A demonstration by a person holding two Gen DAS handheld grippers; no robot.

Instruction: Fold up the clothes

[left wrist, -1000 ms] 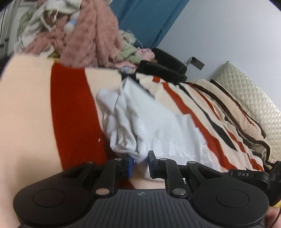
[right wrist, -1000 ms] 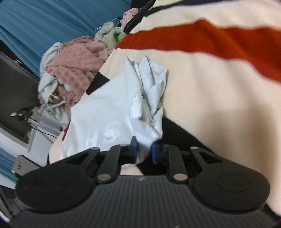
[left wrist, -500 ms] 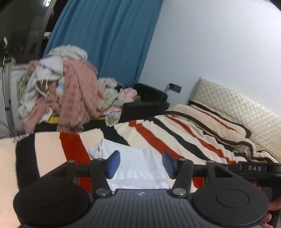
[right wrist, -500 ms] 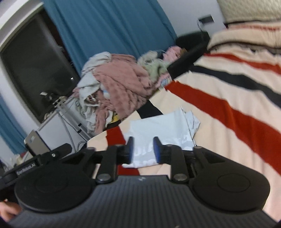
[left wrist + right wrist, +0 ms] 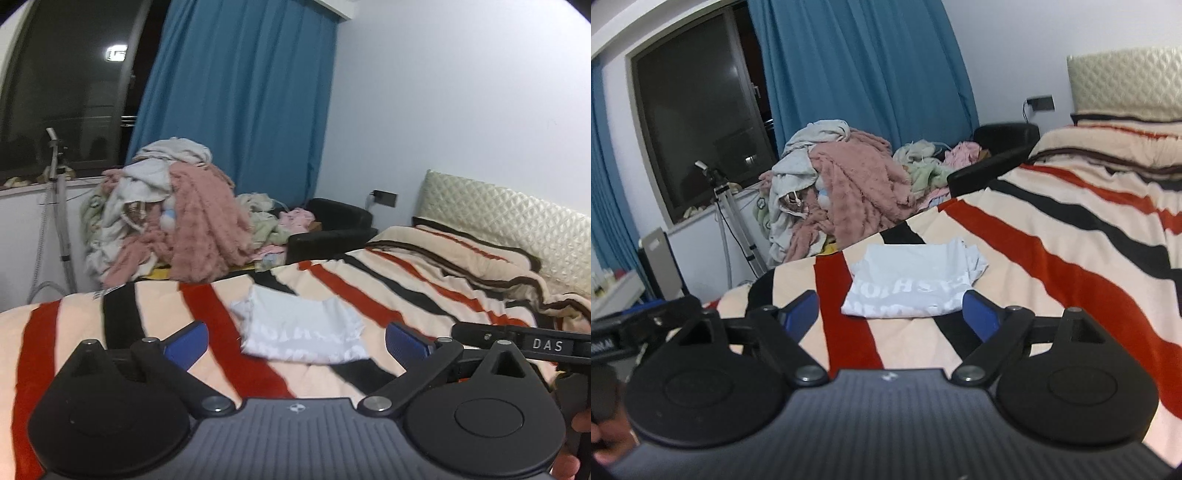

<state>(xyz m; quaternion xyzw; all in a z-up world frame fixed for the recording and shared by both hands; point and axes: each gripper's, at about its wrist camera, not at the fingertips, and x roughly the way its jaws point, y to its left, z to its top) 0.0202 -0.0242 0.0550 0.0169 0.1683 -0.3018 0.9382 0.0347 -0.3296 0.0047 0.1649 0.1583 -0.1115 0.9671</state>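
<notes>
Both claws spread wide, gripping nothing: left claw (image 5: 297,341), right claw (image 5: 890,314). White T-shirt (image 5: 912,282) lies ahead of both, between the fingertips in view, as a compact folded rectangle on the striped bed (image 5: 1052,258). Claws raised clear, apparently so the fold sits undisturbed. Laundry pile (image 5: 173,218) beyond.

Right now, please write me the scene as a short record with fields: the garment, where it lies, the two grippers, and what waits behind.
garment: pale blue T-shirt, folded, printed lettering on top
surface: striped blanket on the bed
left gripper: open, raised, holding nothing
right gripper: open, raised, holding nothing
contact: neither gripper touches the T-shirt
behind: clothes pile with a pink fleece, before the blue curtain
fold state: looks done, one side bunched
</notes>
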